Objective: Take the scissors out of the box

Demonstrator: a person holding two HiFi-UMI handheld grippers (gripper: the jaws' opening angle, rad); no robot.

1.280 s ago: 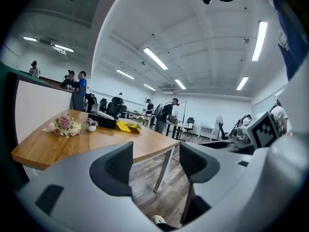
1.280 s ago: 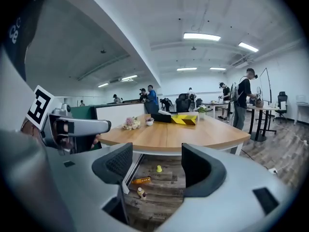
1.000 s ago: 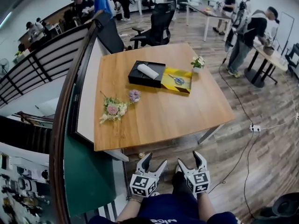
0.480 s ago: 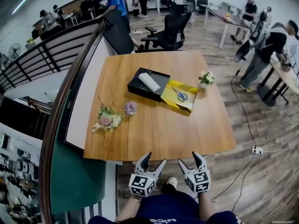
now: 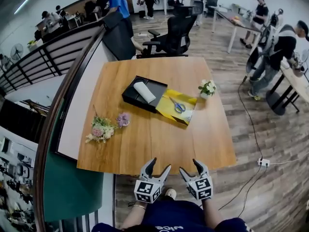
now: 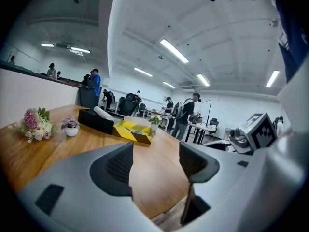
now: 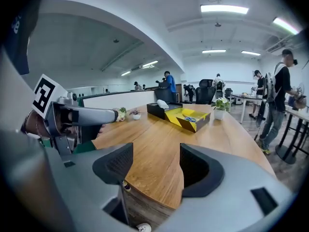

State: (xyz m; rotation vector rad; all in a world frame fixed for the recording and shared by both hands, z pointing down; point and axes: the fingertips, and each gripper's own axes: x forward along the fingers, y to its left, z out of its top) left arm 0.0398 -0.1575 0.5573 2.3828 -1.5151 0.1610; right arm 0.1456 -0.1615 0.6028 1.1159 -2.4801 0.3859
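Note:
Blue-handled scissors (image 5: 177,106) lie in the yellow lid (image 5: 175,107) of a black box (image 5: 143,94) in the middle of the wooden table (image 5: 154,134); a white roll (image 5: 144,92) rests in the black half. The scissors (image 7: 191,119) also show far off in the right gripper view, and the box (image 6: 116,124) in the left gripper view. My left gripper (image 5: 157,166) and right gripper (image 5: 190,165) hover side by side at the table's near edge, both open and empty, well short of the box.
A flower bunch (image 5: 99,130) and a small purple flower pot (image 5: 123,119) sit at the table's left. A white-flowered pot (image 5: 207,88) stands to the right of the box. Office chairs (image 5: 176,30) stand beyond the table. A railing (image 5: 67,105) runs along the left. People stand at the right and the back.
Both grippers and the view have come closer to the table: a second ago they hung over the floor well back from it, now their tips reach its near edge.

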